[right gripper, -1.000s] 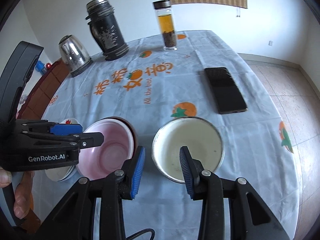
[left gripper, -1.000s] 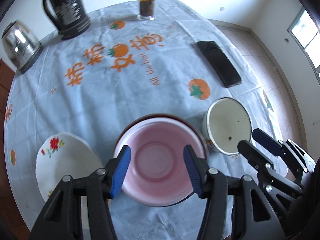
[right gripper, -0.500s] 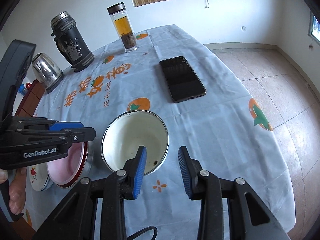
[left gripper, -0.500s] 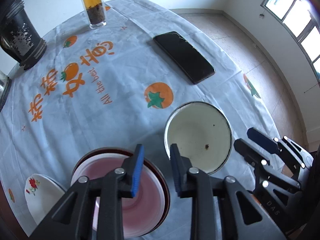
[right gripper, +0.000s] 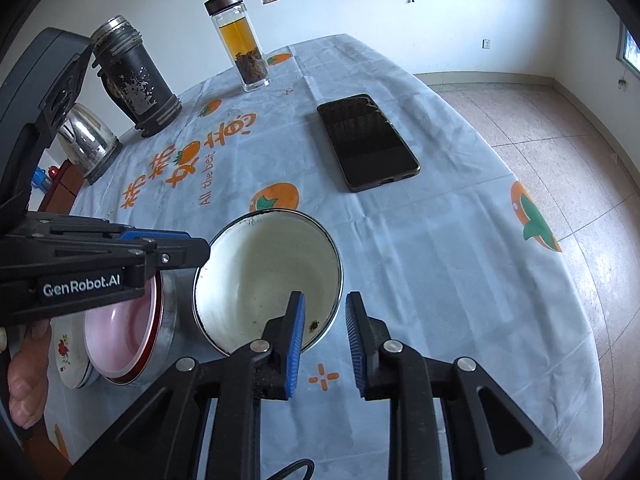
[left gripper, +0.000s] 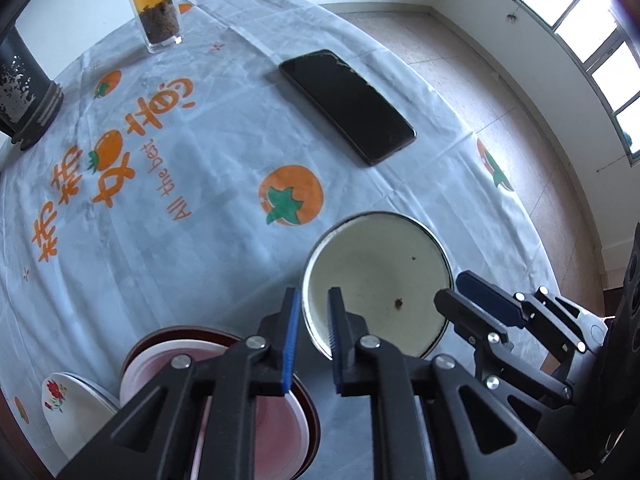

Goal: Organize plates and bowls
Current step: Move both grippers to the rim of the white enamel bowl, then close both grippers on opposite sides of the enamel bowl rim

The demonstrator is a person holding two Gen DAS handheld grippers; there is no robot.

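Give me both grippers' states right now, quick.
Left gripper: closing, the white bowl rim between its jaws, not clamped yet.
Right gripper: closing over the same bowl's opposite rim, gap visible.

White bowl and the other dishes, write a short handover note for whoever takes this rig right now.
Left hand-held gripper: jaws closing across the white bowl's left rim.
Right hand-held gripper: jaws closing across its near rim, not yet pinching.
Pink bowl sits nested in the metal bowl, beside the floral plate.
Done: that nesting.
Left: probably grip the white bowl, lift it and stack it with the others.
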